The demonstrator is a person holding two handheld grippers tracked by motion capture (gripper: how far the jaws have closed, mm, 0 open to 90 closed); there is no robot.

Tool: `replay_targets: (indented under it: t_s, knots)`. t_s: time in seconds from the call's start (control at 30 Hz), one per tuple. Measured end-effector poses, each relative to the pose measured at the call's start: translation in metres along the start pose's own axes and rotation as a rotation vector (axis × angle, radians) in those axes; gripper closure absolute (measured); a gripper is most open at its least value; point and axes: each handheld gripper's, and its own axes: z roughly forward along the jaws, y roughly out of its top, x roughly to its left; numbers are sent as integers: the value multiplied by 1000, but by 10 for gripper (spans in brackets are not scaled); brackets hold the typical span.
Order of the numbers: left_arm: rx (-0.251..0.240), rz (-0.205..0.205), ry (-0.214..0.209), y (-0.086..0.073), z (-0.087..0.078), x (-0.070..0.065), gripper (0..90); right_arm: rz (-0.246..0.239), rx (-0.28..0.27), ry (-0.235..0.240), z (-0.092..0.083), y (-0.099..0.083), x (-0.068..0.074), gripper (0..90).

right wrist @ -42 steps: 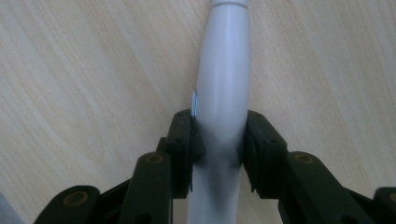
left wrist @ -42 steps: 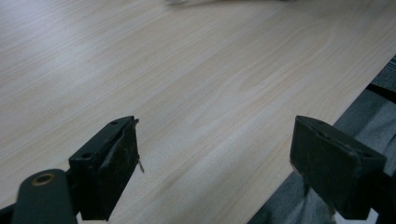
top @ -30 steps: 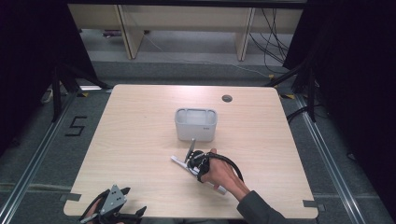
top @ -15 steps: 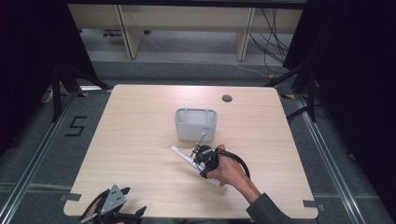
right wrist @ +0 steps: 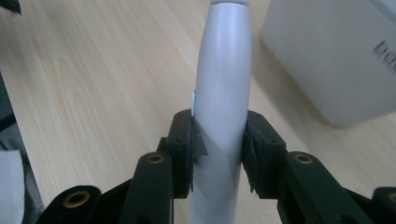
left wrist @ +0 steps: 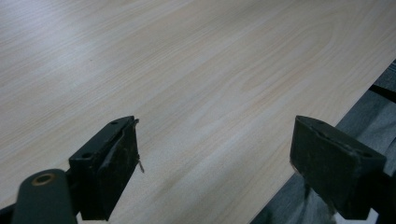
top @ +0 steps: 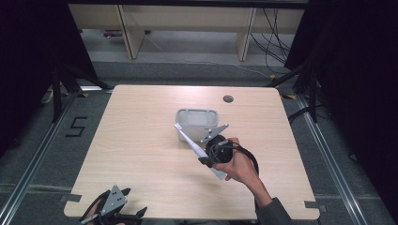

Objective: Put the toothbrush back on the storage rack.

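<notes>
My right gripper [top: 205, 158] is shut on a long white, rounded wand [top: 189, 142] and holds it slanted above the table. The wand's far tip reaches the near left corner of a pale grey rectangular container [top: 197, 112] at mid-table. In the right gripper view the wand [right wrist: 223, 84] stands pinched between both black pads of the right gripper [right wrist: 218, 135], with the container [right wrist: 336, 60] just to its right. My left gripper [top: 129, 214] rests at the table's near left edge, and in its own view the left gripper [left wrist: 215, 140] is open with only bare wood between its jaws.
The light wooden table [top: 141, 140] has a round cable hole [top: 228, 99] at the far right. Grey floor and metal rails surround it. Shelving legs and cables stand beyond the far edge.
My right gripper has risen and moved right and away with the wand, bringing its tip from the table surface up to the container's near corner. The left gripper has stayed put.
</notes>
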Motion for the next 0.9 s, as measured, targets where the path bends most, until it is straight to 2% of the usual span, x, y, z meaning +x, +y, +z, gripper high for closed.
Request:
replay_targets:
  t_s: [0.03,0.07,0.1,0.13,0.17,0.2,0.23,0.27,0.3,0.33,0.37,0.4,0.5,0.53,0.57,0.6,0.63,0.67,0.7,0.73,0.77,0.8,0.83,0.87,0.9]
  knots:
    - [0,0,1,0,0,0,148,1,-32,-3,-2,0,-1,665]
    - [0,-1,1,0,0,0,147,-21,-100,9,-3,2,-5,665]
    - [0,-1,1,0,0,0,148,-21,-100,9,-3,2,-5,665]
    - [-1,-1,1,0,0,0,148,-26,-131,3,-4,2,-6,665]
    - [0,0,1,0,0,0,148,18,-158,0,-6,3,-7,665]
    - [0,0,1,0,0,0,147,18,-158,0,-6,3,-7,665]
    - [0,0,0,0,0,0,148,14,-215,11,-7,5,-10,664]
    - [12,13,6,0,-1,1,147,10,-241,20,-8,5,-12,664]
    - [-1,-1,-1,0,0,0,147,20,-266,29,-10,6,-13,664]
    - [-1,-1,-1,0,0,0,147,20,-266,29,-10,6,-13,664]
    - [-1,1,1,0,0,0,148,8,-323,19,-11,7,-18,665]
    - [0,0,1,0,0,0,148,8,-323,19,-11,7,-18,665]
    - [0,2,0,0,0,0,147,38,-388,4,-17,8,-25,664]
    - [0,2,0,0,0,0,148,38,-388,4,-17,8,-25,664]
    - [15,20,6,0,-1,2,148,40,-410,-19,-18,8,-27,665]
    - [15,19,8,0,-1,1,147,52,-416,-15,-20,8,-29,665]
    - [6,9,1,0,-1,1,147,68,-446,-28,-23,8,-34,665]
    - [6,9,1,0,-1,1,148,68,-446,-28,-23,8,-34,665]
    - [0,3,-2,0,0,1,148,91,-456,-35,-24,8,-35,665]
    - [0,2,2,0,0,0,147,100,-469,-42,-25,7,-39,665]
    - [0,2,1,0,0,0,148,93,-510,-64,-27,7,-47,665]
    - [-1,1,1,0,0,0,148,93,-510,-64,-27,7,-47,665]
    - [-1,0,1,0,0,0,147,117,-522,-71,-29,7,-51,665]
    - [14,18,7,0,-1,2,148,111,-535,-80,-29,8,-55,665]
    - [12,15,7,0,-1,1,148,122,-544,-100,-30,8,-58,664]
